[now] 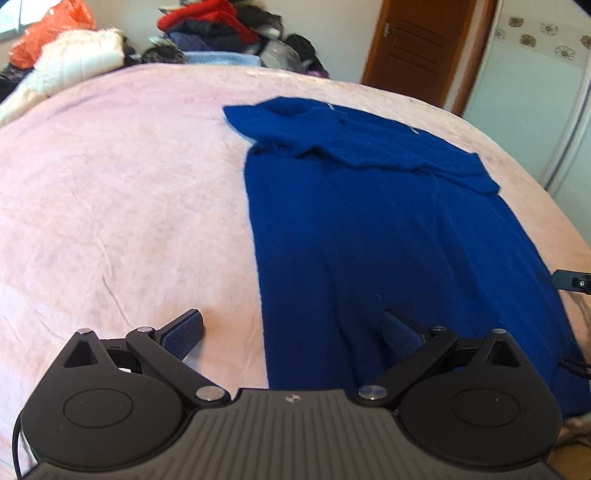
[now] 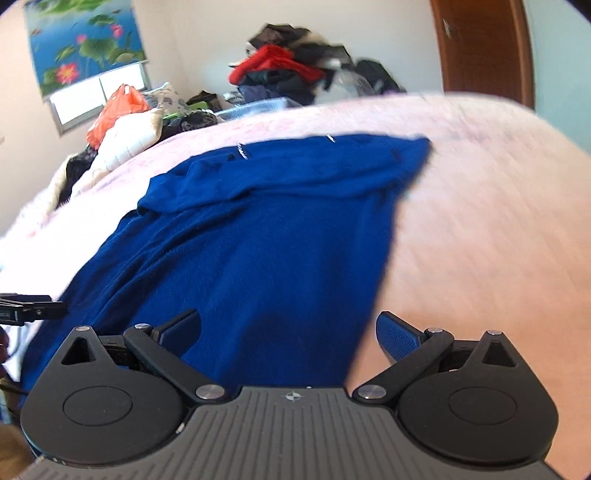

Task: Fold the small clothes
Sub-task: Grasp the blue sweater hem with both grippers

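Observation:
A dark blue knit garment (image 1: 388, 229) lies flat on the pink bedspread (image 1: 122, 192), its far end folded over into a band. My left gripper (image 1: 291, 332) is open and empty above the garment's near left edge: one finger over the bedspread, one over the cloth. In the right wrist view the same garment (image 2: 266, 236) fills the middle, and my right gripper (image 2: 288, 332) is open and empty above its near right edge. The tip of the right gripper (image 1: 572, 282) shows at the right edge of the left wrist view, and the left gripper's tip (image 2: 29, 310) at the left edge of the right wrist view.
A heap of clothes (image 1: 221, 29) with a red piece is piled beyond the bed's far side. A white quilt (image 1: 74, 59) and an orange bag (image 1: 51, 33) lie at the far left. A brown door (image 1: 424, 48) stands at the back right.

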A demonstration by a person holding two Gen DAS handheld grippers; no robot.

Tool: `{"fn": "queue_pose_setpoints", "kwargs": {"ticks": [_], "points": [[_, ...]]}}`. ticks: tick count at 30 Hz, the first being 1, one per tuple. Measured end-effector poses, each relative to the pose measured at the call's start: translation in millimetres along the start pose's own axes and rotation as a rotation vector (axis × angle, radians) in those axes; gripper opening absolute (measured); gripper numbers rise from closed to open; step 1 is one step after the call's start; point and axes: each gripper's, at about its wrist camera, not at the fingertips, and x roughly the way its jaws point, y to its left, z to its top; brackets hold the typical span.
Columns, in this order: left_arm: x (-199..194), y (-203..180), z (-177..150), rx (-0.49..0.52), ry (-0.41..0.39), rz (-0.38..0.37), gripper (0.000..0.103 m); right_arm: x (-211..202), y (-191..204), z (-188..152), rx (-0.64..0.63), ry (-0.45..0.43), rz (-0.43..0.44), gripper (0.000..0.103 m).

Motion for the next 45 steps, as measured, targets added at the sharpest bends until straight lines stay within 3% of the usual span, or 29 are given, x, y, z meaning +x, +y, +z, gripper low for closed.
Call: {"fn": "queue_pose_setpoints", "kwargs": {"ticks": [5, 8, 12, 16, 24, 27, 30, 31, 33, 34, 36, 37, 38, 41, 45], "points": [[-11.5, 3.0, -5.9, -0.005, 0.068, -0.095, 0.103, -38.9, -25.8, -14.8, 0.088, 0.070, 0.072, 0.099], [-17.5, -0.9, -14.5, 0.032, 0.091, -0.114, 0.103, -55.2, -34.2, -23.7, 0.117, 0.107, 0.172, 0.094], [-25.0, -8.4, -25.9, 0.117, 0.115, -0.125, 0.103, -58.9, -27.7, -34.3, 0.093, 0.179, 0.221, 0.085], [-31.8, -12.2, -32.8, 0.160, 0.146, -0.147, 0.103, -61.4, -12.8, -38.0, 0.051, 0.209, 0.267, 0.081], [-35.7, -15.9, -34.7, 0.093, 0.167, -0.174, 0.102, -51.8, 4.5, -45.6, 0.092, 0.247, 0.417, 0.075], [-33.0, -23.1, -32.6, 0.055, 0.182, -0.242, 0.102, -44.0, 11.7, -45.7, 0.101, 0.253, 0.465, 0.074], [-29.5, -31.3, -31.0, 0.048, 0.176, -0.251, 0.101, -35.3, 18.8, -41.8, 0.095, 0.261, 0.498, 0.068], [-28.8, -32.8, -30.4, 0.042, 0.171, -0.250, 0.097, -32.2, 21.3, -41.3, 0.094, 0.264, 0.508, 0.067], [-27.6, -33.6, -27.1, 0.025, 0.172, -0.266, 0.073, -25.8, 26.8, -39.3, 0.082, 0.269, 0.524, 0.060], [-26.3, -32.3, -25.3, 0.011, 0.179, -0.268, 0.054, -23.0, 29.9, -39.2, 0.073, 0.273, 0.526, 0.057], [-24.6, -27.1, -23.3, -0.023, 0.188, -0.253, 0.036, -18.6, 32.2, -39.9, 0.062, 0.289, 0.521, 0.034], [-23.7, -24.4, -22.6, -0.036, 0.195, -0.237, 0.020, -17.4, 32.6, -40.6, 0.058, 0.292, 0.506, 0.027], [-22.2, -21.4, -21.7, -0.056, 0.200, -0.228, 0.014, -17.6, 32.0, -40.6, 0.057, 0.292, 0.492, 0.018], [-21.6, -13.1, -21.3, -0.119, 0.201, -0.250, 0.011, -23.2, 33.2, -42.6, 0.050, 0.282, 0.475, 0.013], [-32.8, -24.2, -14.9, -0.049, 0.144, -0.241, 0.011, -34.1, 37.1, -34.8, 0.030, 0.241, 0.479, 0.012]]}}
